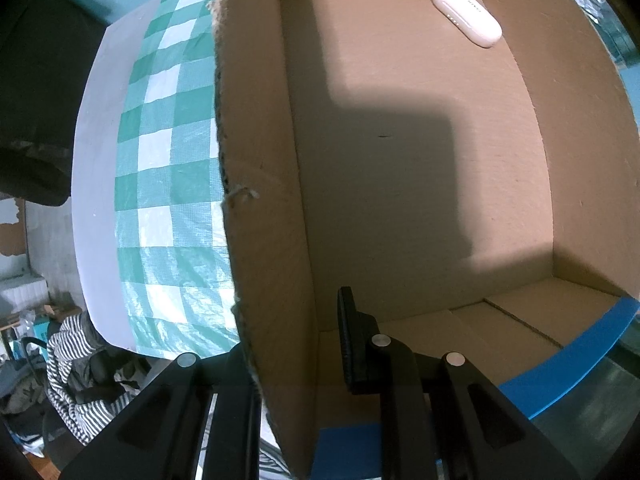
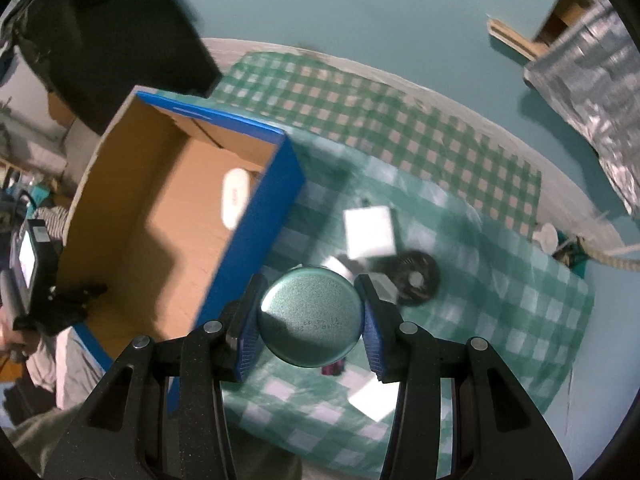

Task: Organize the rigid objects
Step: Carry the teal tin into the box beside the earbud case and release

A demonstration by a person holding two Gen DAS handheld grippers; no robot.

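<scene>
My right gripper (image 2: pixel 310 312) is shut on a round green metal tin (image 2: pixel 310 318) and holds it above the checked cloth, just right of the blue-sided cardboard box (image 2: pixel 256 216). A white oval case (image 2: pixel 236 198) lies inside the box; it also shows in the left wrist view (image 1: pixel 466 14) at the far corner. My left gripper (image 1: pixel 296 340) straddles the box's left wall (image 1: pixel 256 160), one finger (image 1: pixel 352 340) inside, the other hidden outside; it appears shut on the wall.
On the green checked cloth (image 2: pixel 500 288) lie a white square box (image 2: pixel 370 232), a black round fan (image 2: pixel 416 278) and white pieces near the tin. A silver foil bag (image 2: pixel 592 80) stands at the back right. Striped clothing (image 1: pixel 76 360) lies beyond the table edge.
</scene>
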